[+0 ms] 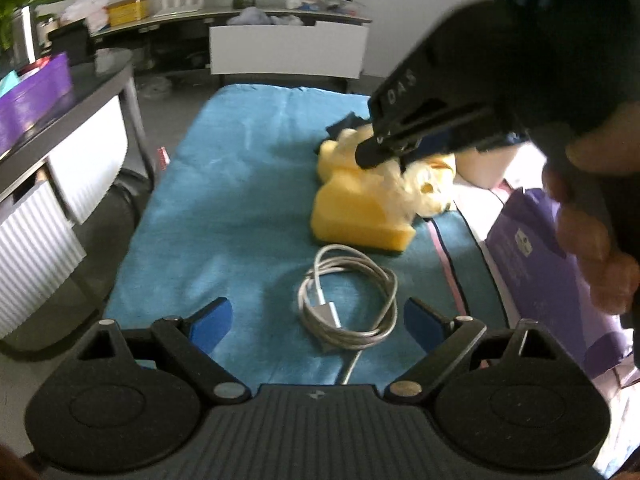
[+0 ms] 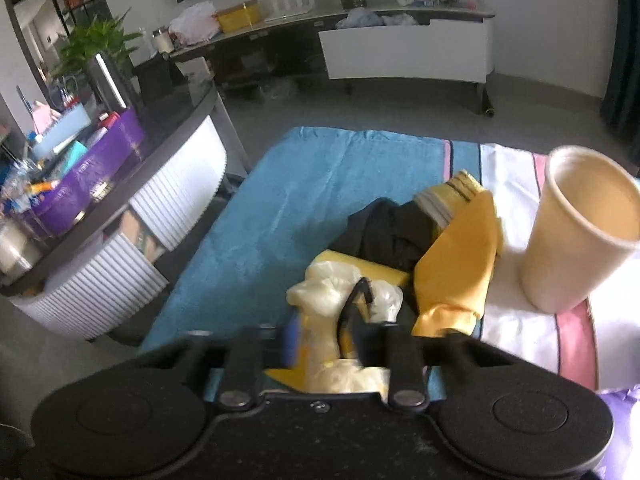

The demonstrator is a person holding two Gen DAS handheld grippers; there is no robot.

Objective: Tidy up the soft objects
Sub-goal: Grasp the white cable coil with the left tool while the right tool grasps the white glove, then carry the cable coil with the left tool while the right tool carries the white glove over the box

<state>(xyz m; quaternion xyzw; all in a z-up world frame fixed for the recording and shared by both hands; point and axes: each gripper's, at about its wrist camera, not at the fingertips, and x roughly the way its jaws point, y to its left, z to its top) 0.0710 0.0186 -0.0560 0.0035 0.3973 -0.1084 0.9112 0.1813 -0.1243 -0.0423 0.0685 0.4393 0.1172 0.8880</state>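
A pale yellow rubber glove [image 2: 324, 292] lies crumpled on a yellow sponge [image 2: 362, 266] on the blue towel [image 2: 312, 184]. My right gripper [image 2: 326, 344] is shut on the glove, whose cuff bunches between the narrow jaws. In the left wrist view the right gripper [image 1: 384, 152] comes down from the upper right onto the glove [image 1: 428, 186], behind the sponge [image 1: 352, 212]. My left gripper [image 1: 316, 320] stands open and low over the towel [image 1: 240, 184], with a coiled white cable [image 1: 348, 296] lying between its fingers, untouched. A black cloth [image 2: 388, 228] and a yellow cloth [image 2: 460, 264] lie behind the sponge.
A paper cup [image 2: 580, 232] stands upright on a white and pink striped cloth [image 2: 516, 320] to the right. A purple box [image 1: 540, 264] sits at the towel's right edge, by a person's hand [image 1: 592, 240]. A dark-topped cabinet [image 2: 168, 184] with clutter runs along the left.
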